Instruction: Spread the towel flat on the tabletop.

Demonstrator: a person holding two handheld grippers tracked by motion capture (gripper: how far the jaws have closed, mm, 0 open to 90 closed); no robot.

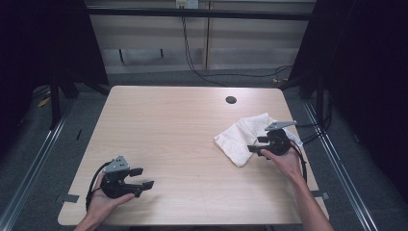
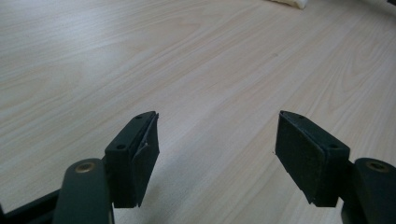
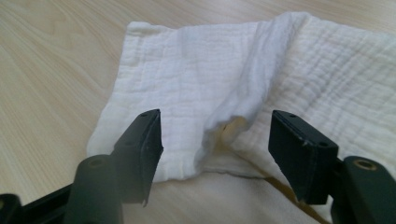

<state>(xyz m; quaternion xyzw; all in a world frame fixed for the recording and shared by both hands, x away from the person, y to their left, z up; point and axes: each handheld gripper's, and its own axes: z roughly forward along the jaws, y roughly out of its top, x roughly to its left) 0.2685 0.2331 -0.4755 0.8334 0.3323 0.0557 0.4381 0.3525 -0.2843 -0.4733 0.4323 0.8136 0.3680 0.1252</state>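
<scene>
In the high view, a light wooden table (image 1: 178,139) stands on a grey floor, with a small round cable hole (image 1: 231,100) near its far edge. The left gripper (image 1: 142,177) sits at the near left of the table, held in the person's left hand (image 1: 107,199), its jaws spread apart and pointing right over bare wood. The right gripper (image 1: 254,145) is at the right side, held in the right hand (image 1: 286,161), with its grey three-cornered plate on top. Its jaws point left at the near edge of a crumpled white cloth (image 1: 240,134), which lies on the right half of the table, well apart from the left gripper. Black cables (image 1: 192,62) run along the floor beyond the table.

In the left gripper view, the left gripper (image 2: 217,154) has its two black jaws wide apart above the bare table (image 2: 187,60), nothing between them. A corner of the cloth (image 2: 292,3) shows at the far top edge.

In the right gripper view, the right gripper (image 3: 215,151) is spread open just above the cloth (image 3: 196,74). A raised fold of the muslin-like fabric runs between the jaws. Whether the pads touch the cloth cannot be told.
</scene>
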